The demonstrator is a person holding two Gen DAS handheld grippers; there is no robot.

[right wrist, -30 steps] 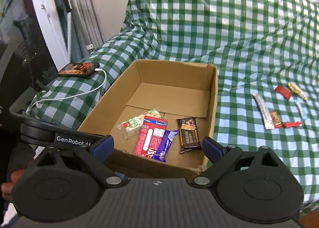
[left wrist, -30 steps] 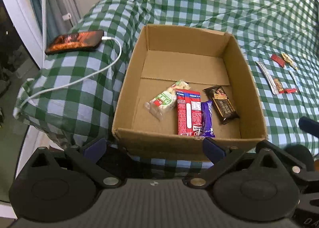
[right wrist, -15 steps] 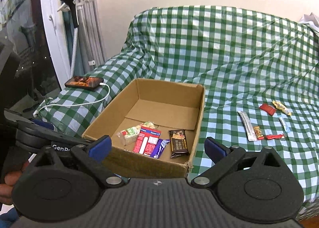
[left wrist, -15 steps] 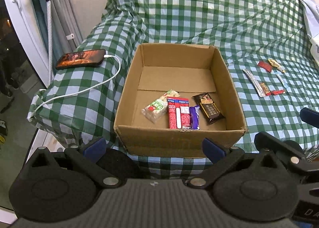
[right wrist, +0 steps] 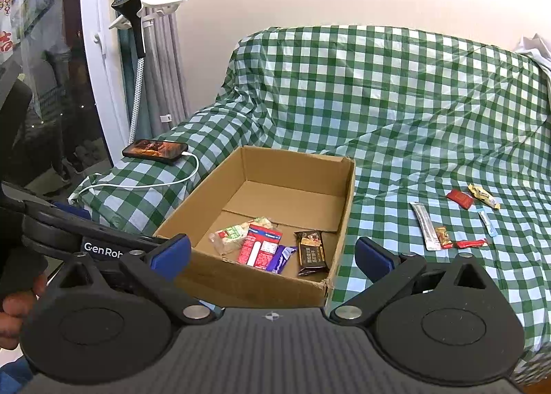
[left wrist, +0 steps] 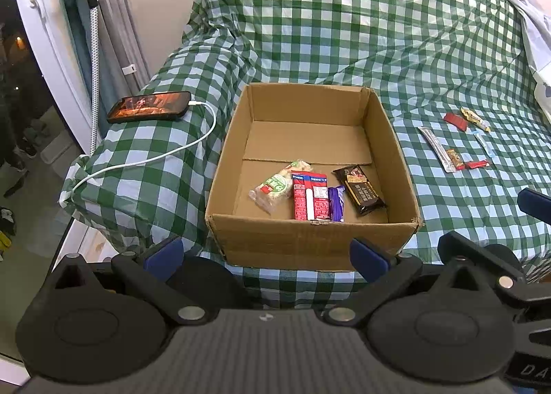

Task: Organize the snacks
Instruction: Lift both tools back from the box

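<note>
Both tools hang spread and empty just short of the cardboard box (left wrist: 311, 242), the left tool (left wrist: 265, 252) and the right tool (right wrist: 272, 252); the right one's jaws have just been opening with nothing between them. Four snacks lie in the box's near end, among them a red packet (left wrist: 310, 196) and a dark bar (left wrist: 361, 190). More loose snacks (right wrist: 447, 225) lie on the checked cover (left wrist: 344, 32) to the right, well apart from the box.

The left tool (right wrist: 113, 232) bears "GenRob" in white; the snack wrappers' print is too small.
</note>
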